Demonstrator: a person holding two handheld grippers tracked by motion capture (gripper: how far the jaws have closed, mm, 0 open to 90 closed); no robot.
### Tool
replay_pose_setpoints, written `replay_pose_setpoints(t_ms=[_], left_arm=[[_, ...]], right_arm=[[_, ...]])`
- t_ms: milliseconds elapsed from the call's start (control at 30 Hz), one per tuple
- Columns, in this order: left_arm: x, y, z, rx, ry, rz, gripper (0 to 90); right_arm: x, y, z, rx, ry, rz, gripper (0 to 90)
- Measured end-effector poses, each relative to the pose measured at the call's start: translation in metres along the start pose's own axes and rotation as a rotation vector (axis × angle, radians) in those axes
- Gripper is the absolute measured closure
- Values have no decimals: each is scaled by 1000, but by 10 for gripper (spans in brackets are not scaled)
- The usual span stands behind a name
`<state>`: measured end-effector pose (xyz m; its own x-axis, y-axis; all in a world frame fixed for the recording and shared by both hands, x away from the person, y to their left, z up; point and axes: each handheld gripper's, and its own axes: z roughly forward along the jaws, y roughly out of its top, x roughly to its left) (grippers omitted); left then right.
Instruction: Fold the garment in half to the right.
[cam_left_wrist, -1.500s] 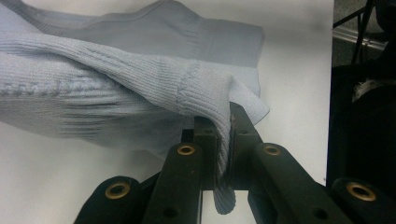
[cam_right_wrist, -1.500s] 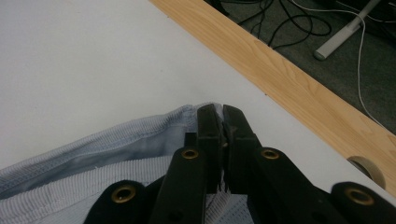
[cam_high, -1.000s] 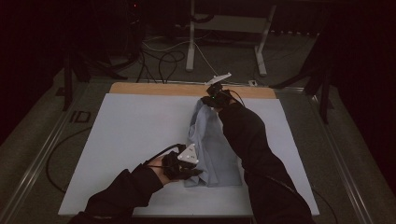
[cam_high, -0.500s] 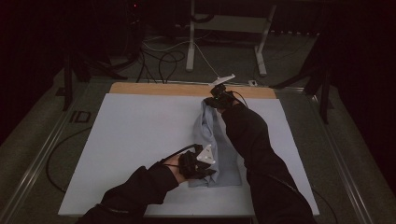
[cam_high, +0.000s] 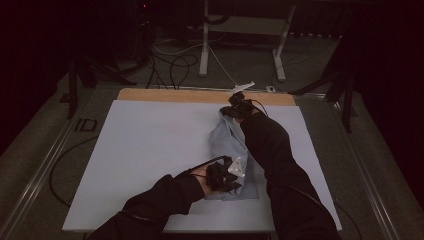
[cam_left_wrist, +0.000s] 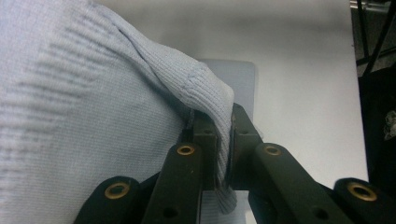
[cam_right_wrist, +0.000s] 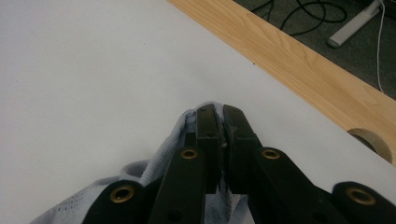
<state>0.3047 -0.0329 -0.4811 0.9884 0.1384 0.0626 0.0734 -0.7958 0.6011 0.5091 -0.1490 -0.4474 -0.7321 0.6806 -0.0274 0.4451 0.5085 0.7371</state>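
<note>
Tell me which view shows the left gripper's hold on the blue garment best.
The left gripper view: the left gripper is shut on a ribbed fold of the garment, close up. The high view shows that gripper at the garment's near end, its jaws hidden. The right gripper view shows the garment's other end.

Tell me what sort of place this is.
Probably a lab or workshop recording bench, not a home: a bare white table with a wooden edge, loose cables on the dark floor, and metal stand legs behind it.

Ribbed knit cloth garment (cam_left_wrist: 93, 107), matt
</note>
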Motion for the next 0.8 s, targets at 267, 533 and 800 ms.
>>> replay_pose_setpoints(t_ms=[267, 533, 800], left_arm=[[4, 5, 13, 23, -20, 11, 863], [6, 10, 22, 32, -27, -1, 856], [1, 12, 24, 17, -56, 27, 647]], right_arm=[[-5, -8, 0, -7, 15, 9, 862], [-8, -12, -6, -30, -10, 30, 587], [-13, -19, -22, -40, -33, 49, 111]])
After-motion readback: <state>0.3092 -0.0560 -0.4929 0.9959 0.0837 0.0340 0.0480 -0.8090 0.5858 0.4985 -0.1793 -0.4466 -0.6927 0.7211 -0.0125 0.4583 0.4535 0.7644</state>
